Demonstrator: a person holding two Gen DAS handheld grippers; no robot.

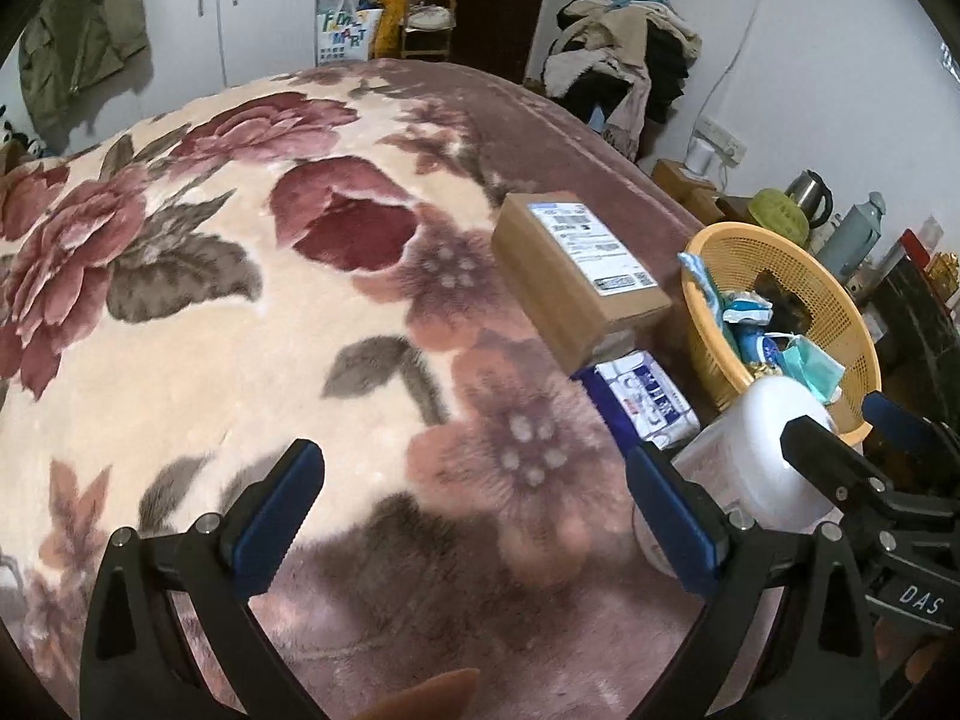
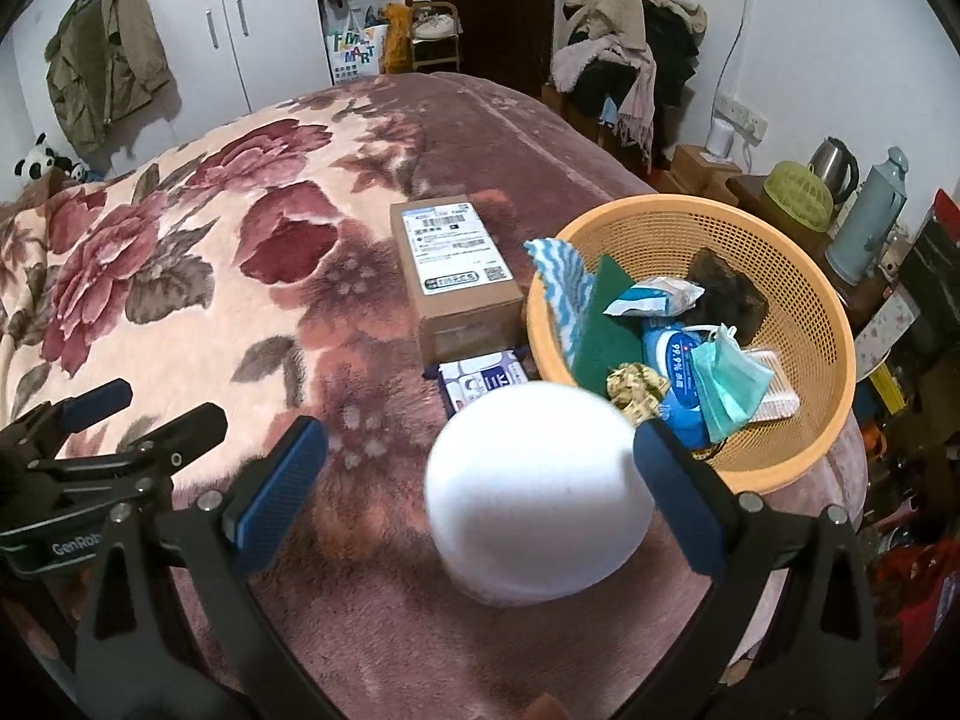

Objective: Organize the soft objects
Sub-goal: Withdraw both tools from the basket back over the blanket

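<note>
A white round soft object [image 2: 537,492] stands on the floral blanket [image 2: 180,276] between the wide-open jaws of my right gripper [image 2: 480,480], close to the right finger; it also shows in the left wrist view [image 1: 750,456]. An orange basket [image 2: 798,300] behind it holds a face mask [image 2: 729,381], wipes pack, green pad, striped cloth and other soft items. A tissue pack [image 2: 480,381] lies in front of a cardboard box [image 2: 459,276]. My left gripper [image 1: 474,510] is open and empty over the blanket, left of the white object.
A bed fills most of both views. At the right, a side table holds a kettle [image 2: 834,165], a thermos [image 2: 867,222] and a green cover [image 2: 798,195]. A clothes pile [image 2: 630,54] stands at the back right, and a jacket [image 2: 102,78] hangs on the wardrobe.
</note>
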